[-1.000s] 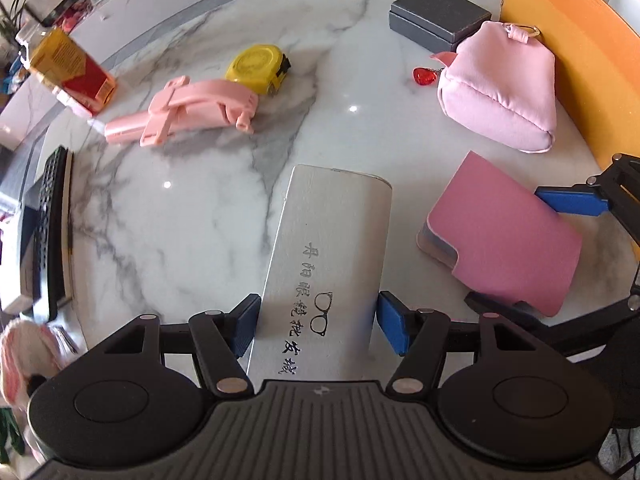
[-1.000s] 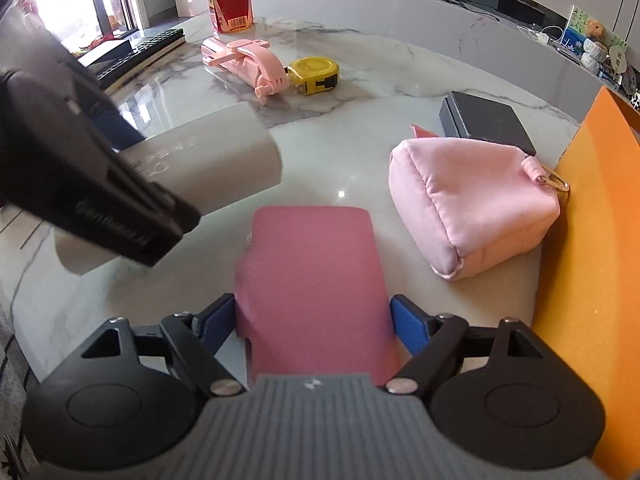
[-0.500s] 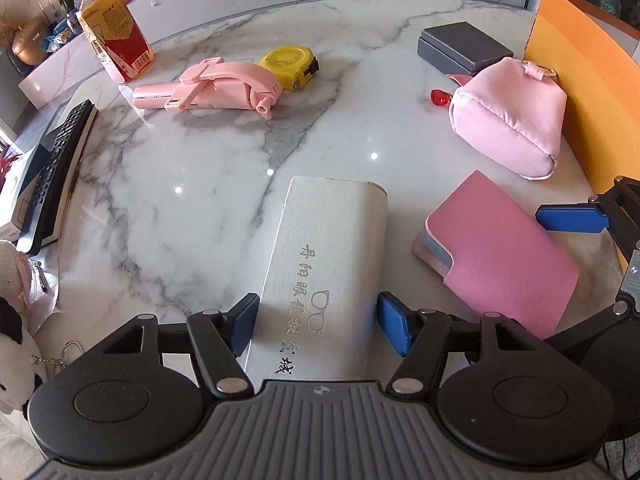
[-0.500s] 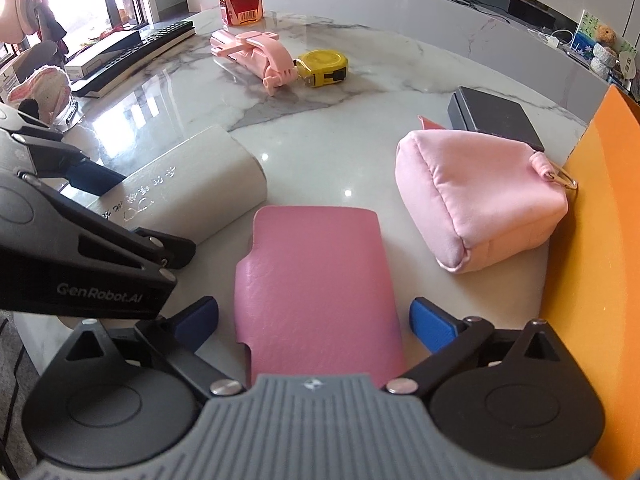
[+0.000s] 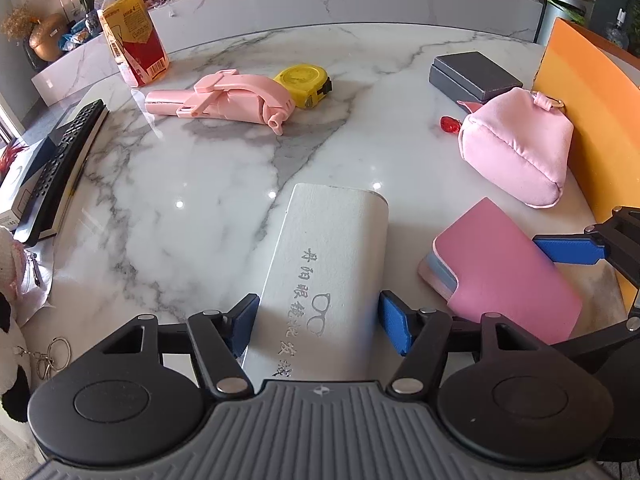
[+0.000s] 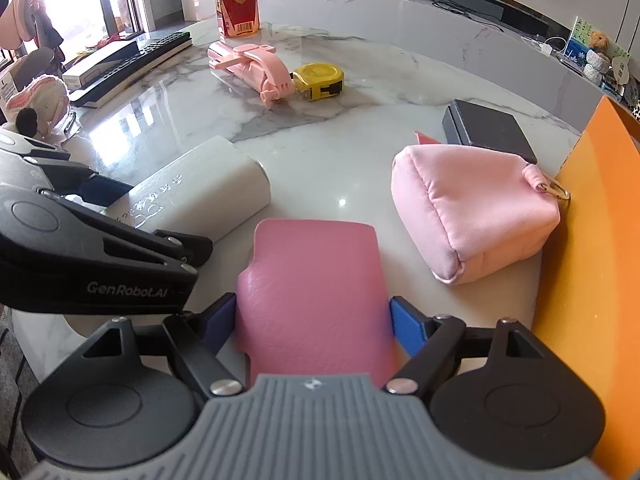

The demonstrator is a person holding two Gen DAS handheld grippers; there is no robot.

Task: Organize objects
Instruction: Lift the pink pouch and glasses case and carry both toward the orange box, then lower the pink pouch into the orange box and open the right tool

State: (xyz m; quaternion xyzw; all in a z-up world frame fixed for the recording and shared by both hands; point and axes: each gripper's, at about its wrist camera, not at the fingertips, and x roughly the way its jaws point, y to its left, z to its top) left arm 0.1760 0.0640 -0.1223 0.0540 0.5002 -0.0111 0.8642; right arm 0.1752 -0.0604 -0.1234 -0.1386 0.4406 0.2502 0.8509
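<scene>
My left gripper is shut on a white glasses case with printed characters, held low over the marble table. The case also shows in the right wrist view. My right gripper is shut on a flat pink leather pouch, which also shows in the left wrist view. A pink fabric bag lies just right of the pouch, against an orange board.
Farther back lie a pink folding tool, a yellow tape measure, a dark grey box and a drink bottle. A keyboard sits at the left edge. A small red object lies beside the pink bag.
My right gripper opened half a second ago and has closed again on the pink pouch. My left gripper has tilted to look farther across the table, still holding the white case.
</scene>
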